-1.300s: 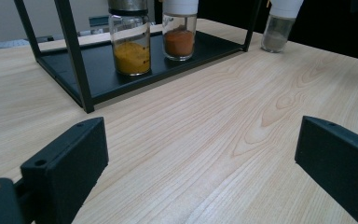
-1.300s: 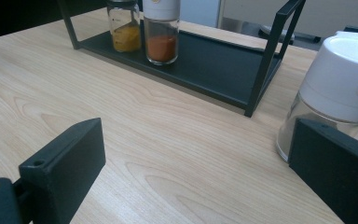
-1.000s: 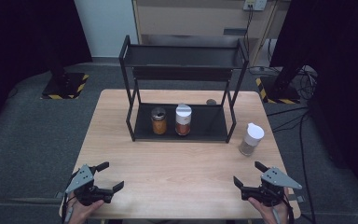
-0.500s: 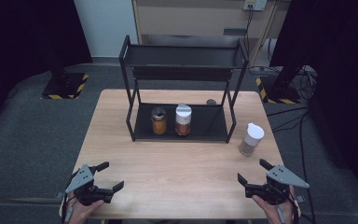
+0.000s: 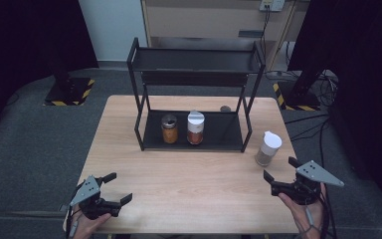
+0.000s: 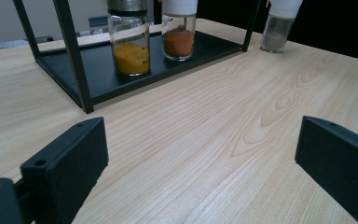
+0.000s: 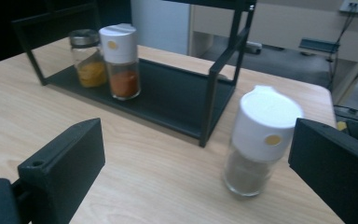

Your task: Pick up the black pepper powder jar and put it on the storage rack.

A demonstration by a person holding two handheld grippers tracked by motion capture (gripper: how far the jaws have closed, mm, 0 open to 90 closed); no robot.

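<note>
Spice jars were what lay before me on the wooden bench (image 5: 189, 174). My right claw (image 5: 280, 171) hovered near the bench's right front corner, its jaws spread wide and gripping nothing. Just ahead of it stood the white-capped shaker of grey-brown powder (image 5: 267, 149), upright on the bare wood and just outside the rack's right front leg. In the right gripper view that shaker (image 7: 259, 140) sat between my two black jaws but farther off, touching neither, nearer the right-hand one.

My left claw (image 5: 114, 188) was held over the left front corner of the bench, jaws likewise wide apart and empty, well apart from everything else. In the left gripper view I saw plain wood between the jaws.

A black two-tier metal rack (image 5: 194, 94) stood at the back middle of the bench. On its lower shelf two jars stood upright side by side, close but not touching: a metal-lidded glass jar of yellow spice (image 5: 169, 129) on the left and a white-capped jar of orange-red spice (image 5: 195, 128) on the right. The upper shelf looked bare. A small dark round object (image 5: 225, 108) lay on the bench behind the rack; I could not tell what it was.
</note>
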